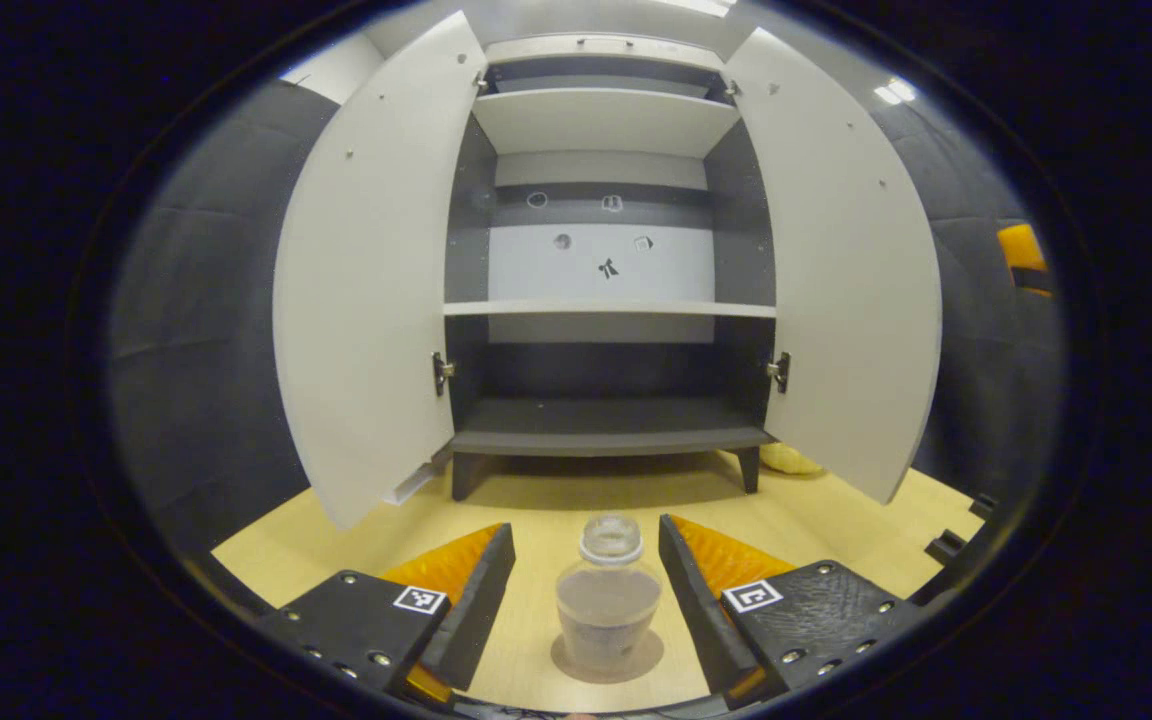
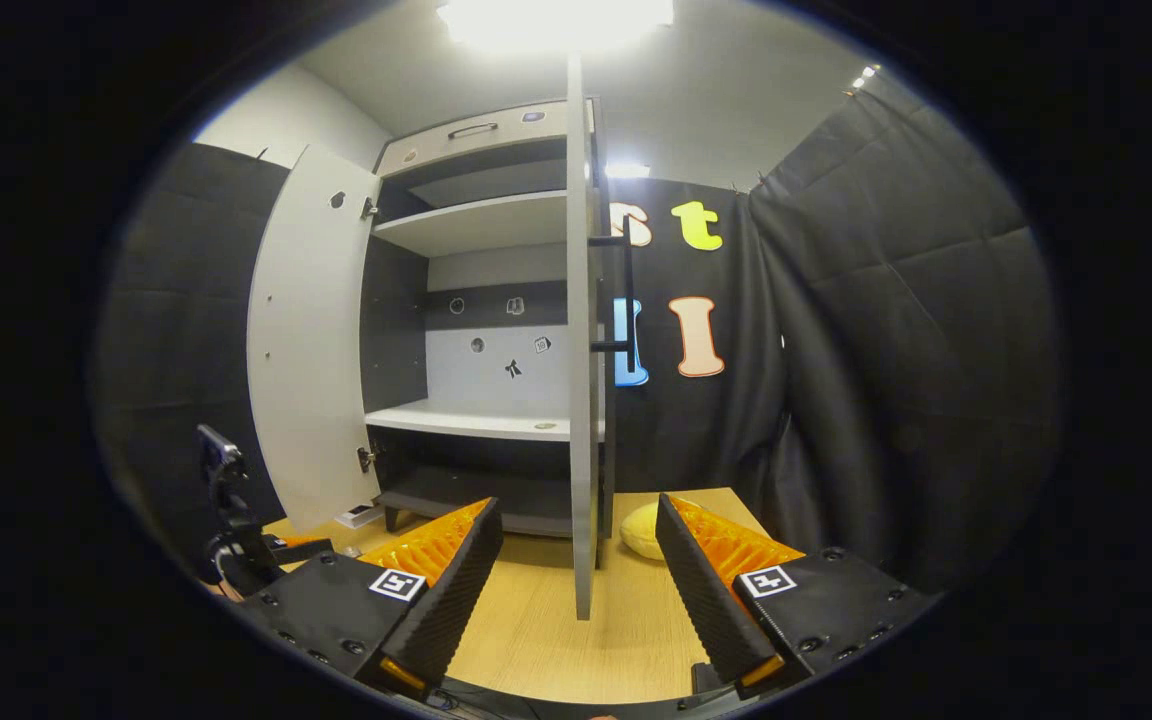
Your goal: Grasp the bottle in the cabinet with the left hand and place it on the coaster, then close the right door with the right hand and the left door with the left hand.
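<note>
A clear bottle (image 1: 608, 595) with brown contents stands upright on a round brown coaster (image 1: 652, 661) on the wooden table. My left gripper (image 1: 586, 590) is open, its fingers on either side of the bottle and apart from it. Behind stands the cabinet (image 1: 604, 300) with both doors wide open: left door (image 1: 366, 280), right door (image 1: 841, 270). In the right gripper view my right gripper (image 2: 578, 575) is open, and the right door (image 2: 581, 350) shows edge-on between its fingers, its black handle (image 2: 626, 290) on the far side. The left door (image 2: 306, 340) hangs open beyond.
A yellow soft object (image 2: 641, 530) lies on the table beside the cabinet's right foot. The left gripper's body (image 2: 236, 540) shows at the lower left of the right gripper view. Black cloth walls surround the table (image 1: 536, 500).
</note>
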Available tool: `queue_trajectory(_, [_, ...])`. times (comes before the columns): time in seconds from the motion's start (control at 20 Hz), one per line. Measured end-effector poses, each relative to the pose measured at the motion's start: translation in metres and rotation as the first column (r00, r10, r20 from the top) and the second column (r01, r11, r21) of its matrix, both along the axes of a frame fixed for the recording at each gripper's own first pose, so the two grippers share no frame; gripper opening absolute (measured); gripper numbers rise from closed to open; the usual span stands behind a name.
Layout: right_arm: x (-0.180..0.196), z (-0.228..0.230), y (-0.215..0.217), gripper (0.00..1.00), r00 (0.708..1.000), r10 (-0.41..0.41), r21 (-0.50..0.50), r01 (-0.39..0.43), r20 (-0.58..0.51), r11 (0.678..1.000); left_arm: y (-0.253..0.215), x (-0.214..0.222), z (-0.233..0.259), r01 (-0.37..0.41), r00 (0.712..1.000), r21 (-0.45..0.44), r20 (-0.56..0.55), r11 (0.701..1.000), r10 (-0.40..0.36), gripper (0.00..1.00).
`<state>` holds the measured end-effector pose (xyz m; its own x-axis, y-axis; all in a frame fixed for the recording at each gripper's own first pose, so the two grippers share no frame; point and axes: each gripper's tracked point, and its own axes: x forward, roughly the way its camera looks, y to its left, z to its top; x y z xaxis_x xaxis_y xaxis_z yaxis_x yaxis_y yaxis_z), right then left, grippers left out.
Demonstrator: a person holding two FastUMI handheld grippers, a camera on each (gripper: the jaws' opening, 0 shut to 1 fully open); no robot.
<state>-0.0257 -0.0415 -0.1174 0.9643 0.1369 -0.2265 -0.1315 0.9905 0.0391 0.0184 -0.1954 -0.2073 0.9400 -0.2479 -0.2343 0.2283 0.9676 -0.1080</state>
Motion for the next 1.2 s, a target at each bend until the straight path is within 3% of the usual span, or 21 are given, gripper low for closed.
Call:
queue_trajectory(0.1, [0.008,0.007,-0.007,0.98,1.0,-0.01,0.011,0.01,0.011,1.0,0.013,-0.005,0.038,-0.014,0.999,-0.003,0.051,1.0,0.014,0.84])
queue_trajectory(0.4, [0.042,0.042,-0.052,0.98,0.983,-0.166,0.009,0.166,0.079,0.986,0.058,-0.018,0.1,-0.055,0.992,0.043,0.115,0.998,0.05,0.84])
queue_trajectory(0.6, [0.067,0.068,-0.087,0.98,0.936,-0.324,-0.003,0.328,0.14,0.945,0.093,-0.016,0.117,-0.107,0.987,0.03,0.121,0.994,0.102,0.84])
queue_trajectory(0.8, [0.087,0.089,-0.102,0.97,0.885,-0.431,-0.014,0.441,0.177,0.898,0.134,-0.008,0.124,-0.153,0.98,0.022,0.131,0.988,0.149,0.84])
queue_trajectory(1.1, [0.118,0.11,-0.079,0.97,0.864,-0.456,0.006,0.466,0.215,0.885,0.197,0.007,0.126,-0.224,0.966,0.024,0.14,0.974,0.218,0.84])
queue_trajectory(1.2, [0.121,0.111,-0.078,0.97,0.847,-0.484,-0.02,0.5,0.221,0.866,0.218,0.01,0.125,-0.245,0.96,0.025,0.147,0.969,0.239,0.84])
